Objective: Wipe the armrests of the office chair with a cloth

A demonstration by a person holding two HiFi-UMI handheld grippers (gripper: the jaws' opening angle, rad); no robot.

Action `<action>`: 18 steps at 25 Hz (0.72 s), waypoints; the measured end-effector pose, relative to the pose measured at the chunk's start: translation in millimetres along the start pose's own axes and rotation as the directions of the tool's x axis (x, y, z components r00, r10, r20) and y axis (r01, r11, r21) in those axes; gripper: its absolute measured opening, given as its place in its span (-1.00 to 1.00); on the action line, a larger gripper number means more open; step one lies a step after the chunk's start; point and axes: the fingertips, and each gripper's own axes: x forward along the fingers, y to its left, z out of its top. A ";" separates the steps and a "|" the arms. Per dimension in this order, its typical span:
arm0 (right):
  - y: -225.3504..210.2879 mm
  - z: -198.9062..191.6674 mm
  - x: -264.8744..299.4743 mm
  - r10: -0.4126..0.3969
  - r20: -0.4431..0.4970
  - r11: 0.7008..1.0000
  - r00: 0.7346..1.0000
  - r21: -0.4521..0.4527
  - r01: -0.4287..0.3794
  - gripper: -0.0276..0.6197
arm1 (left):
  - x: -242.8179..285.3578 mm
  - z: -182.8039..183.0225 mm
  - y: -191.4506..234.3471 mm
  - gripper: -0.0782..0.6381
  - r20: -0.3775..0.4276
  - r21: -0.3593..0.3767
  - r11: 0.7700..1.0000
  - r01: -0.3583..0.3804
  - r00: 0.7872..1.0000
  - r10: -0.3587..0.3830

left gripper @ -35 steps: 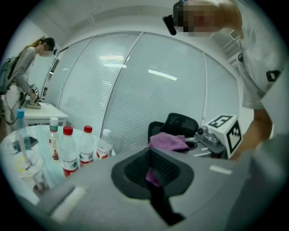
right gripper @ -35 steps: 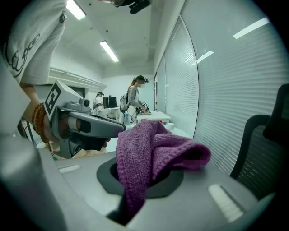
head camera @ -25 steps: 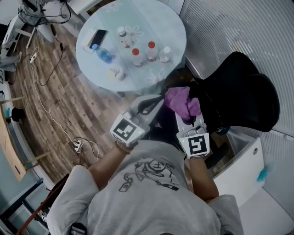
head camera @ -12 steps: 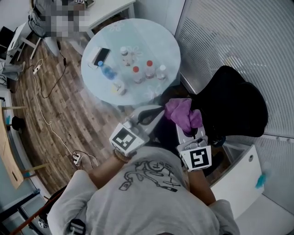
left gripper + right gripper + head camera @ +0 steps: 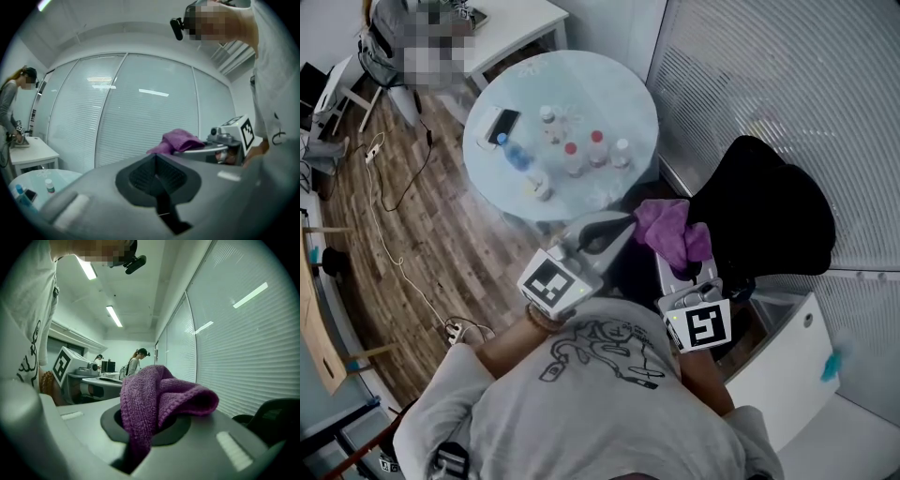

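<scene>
- Straight ahead of the left gripper [image 5: 623,225], the way is closed by the round glass table [image 5: 619,89], on which bottles [image 5: 597,145] and a phone [image 5: 502,123] are stood.
- To the right of the right gripper [image 5: 686,264], passage is blocked by the black office chair [image 5: 769,216], which is set close against the blinds [image 5: 769,66].
- Only a narrow gap is left between table edge and chair, and it is largely filled by the purple cloth [image 5: 668,228] and both grippers.
- The lower right is shut in by a white cabinet [image 5: 783,361].
- Open room is left over the wooden floor [image 5: 450,225] on the left side, where a power strip [image 5: 456,328] is lying.
</scene>
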 end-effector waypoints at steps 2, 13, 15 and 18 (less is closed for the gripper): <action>0.5 3.2 -1.7 -0.003 0.002 1.000 1.000 -0.006 0.003 -0.81 | -0.2 1.9 -1.2 -0.78 -0.002 0.028 1.000 0.010 1.000 -0.010; 2.5 4.6 -3.5 -0.018 0.012 1.000 1.000 0.004 0.018 -0.81 | -3.2 1.6 -3.5 -0.78 0.007 -0.013 1.000 0.009 1.000 -0.009; 3.3 6.3 -2.9 -0.024 0.024 1.000 0.999 0.014 0.023 -0.81 | -4.1 1.8 -4.0 -0.78 0.011 -0.021 1.000 0.005 1.000 -0.005; 5.2 5.1 -2.2 -0.017 0.016 1.000 1.000 0.003 0.017 -0.81 | -4.6 4.6 -3.0 -0.78 0.014 -0.026 1.000 0.000 1.000 0.000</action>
